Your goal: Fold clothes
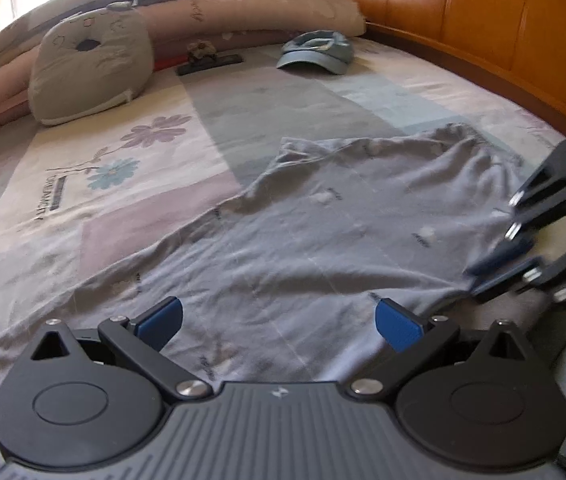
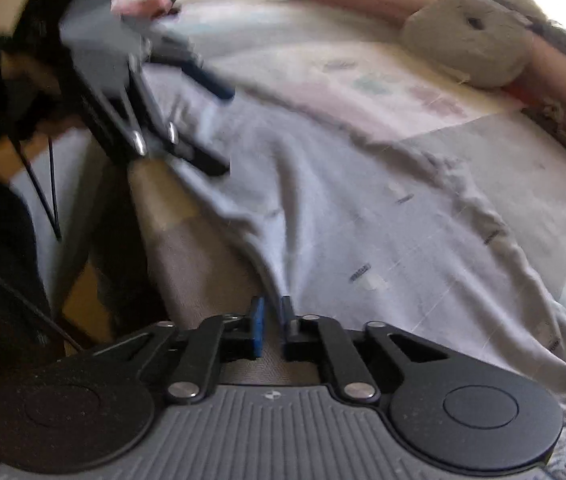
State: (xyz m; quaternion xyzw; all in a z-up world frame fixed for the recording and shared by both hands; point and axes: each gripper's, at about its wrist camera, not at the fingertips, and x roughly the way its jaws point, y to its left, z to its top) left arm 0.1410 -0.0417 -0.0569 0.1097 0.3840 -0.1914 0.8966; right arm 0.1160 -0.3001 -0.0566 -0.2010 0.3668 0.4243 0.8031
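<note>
A grey garment [image 1: 323, 240] with small printed marks lies spread and wrinkled on the patterned bedsheet [image 1: 83, 200]. My left gripper [image 1: 279, 320] hovers over its near part, blue pads wide apart and nothing between them; in the right wrist view the left gripper [image 2: 223, 128] shows at the upper left. My right gripper [image 2: 271, 308] sits at the garment [image 2: 363, 200] edge by the bed's side. Its jaws stand narrow, a slim gap showing mattress between them, with a pointed fold of cloth meeting the tips. The left wrist view has the right gripper [image 1: 473, 280] at the cloth's right edge.
A blue cap [image 1: 315, 54] and a small dark object [image 1: 209, 58] lie at the far end. A grey pillow [image 1: 91, 68] leans on a rolled quilt [image 1: 275, 4]. A wooden headboard [image 1: 483, 20] bounds the right. The bed's edge [image 2: 171, 240] drops to the floor beside dark clothing.
</note>
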